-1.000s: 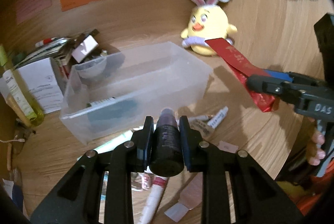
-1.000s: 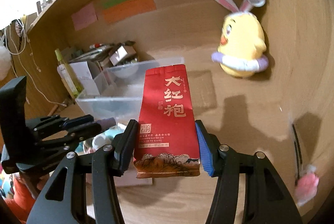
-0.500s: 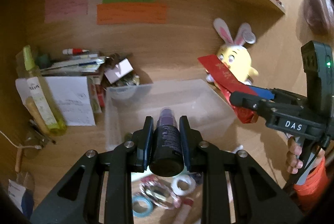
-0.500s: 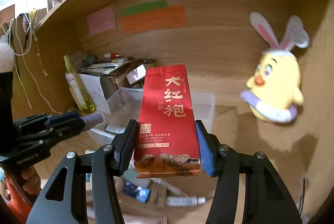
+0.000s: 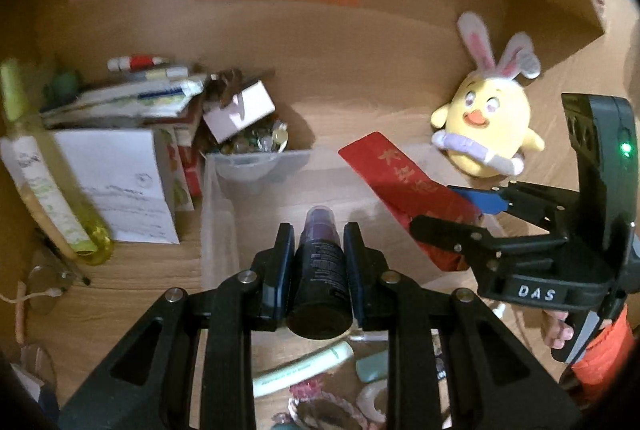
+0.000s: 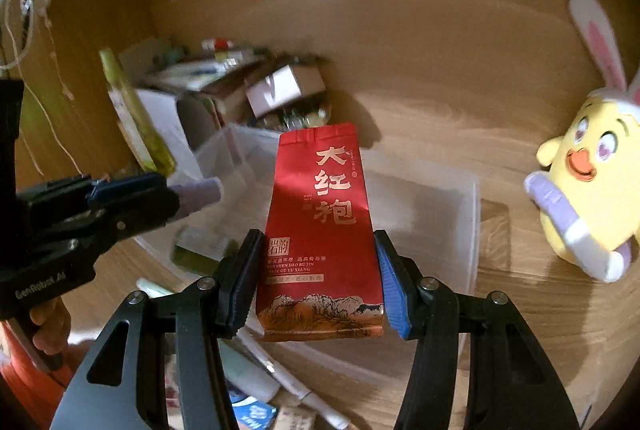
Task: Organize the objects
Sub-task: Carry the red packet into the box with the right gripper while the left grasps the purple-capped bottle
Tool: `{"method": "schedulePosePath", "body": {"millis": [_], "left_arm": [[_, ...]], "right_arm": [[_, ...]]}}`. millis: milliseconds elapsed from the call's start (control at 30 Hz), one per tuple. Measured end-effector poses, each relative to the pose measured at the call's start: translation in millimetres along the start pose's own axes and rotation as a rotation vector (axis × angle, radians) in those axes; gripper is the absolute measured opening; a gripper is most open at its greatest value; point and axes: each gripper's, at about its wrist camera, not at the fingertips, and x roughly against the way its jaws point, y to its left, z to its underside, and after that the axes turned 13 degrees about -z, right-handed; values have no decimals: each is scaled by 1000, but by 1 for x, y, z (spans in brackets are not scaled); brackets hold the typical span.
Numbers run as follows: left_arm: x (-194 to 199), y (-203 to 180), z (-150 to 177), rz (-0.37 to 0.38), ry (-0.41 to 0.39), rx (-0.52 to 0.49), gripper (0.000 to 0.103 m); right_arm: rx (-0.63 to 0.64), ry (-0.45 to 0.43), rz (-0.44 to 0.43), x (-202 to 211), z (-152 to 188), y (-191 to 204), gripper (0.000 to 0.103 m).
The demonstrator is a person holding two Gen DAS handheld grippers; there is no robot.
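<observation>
The red tea pouch (image 6: 320, 238) carries large gold characters 大红袍, and small Latin print below them that looks like "SAN SHEN DAO BU JIN". The right gripper (image 5: 456, 213) bears a "DAS" label, and the left gripper (image 6: 160, 197) reads "GenRobot.AI".

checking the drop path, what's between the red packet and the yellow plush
In the right wrist view, the clear bin's far corner and bare wooden desk lie between the red packet and the plush; nothing else sits there.
</observation>
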Motion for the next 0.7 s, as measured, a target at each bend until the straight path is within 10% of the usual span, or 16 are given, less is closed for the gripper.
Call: {"method": "schedulePosePath", "body": {"millis": [700], "left_arm": [[-44, -22, -5, 0, 96, -61, 27]], "right_arm": [[-24, 101, 40, -18, 5, -25, 51]]}}
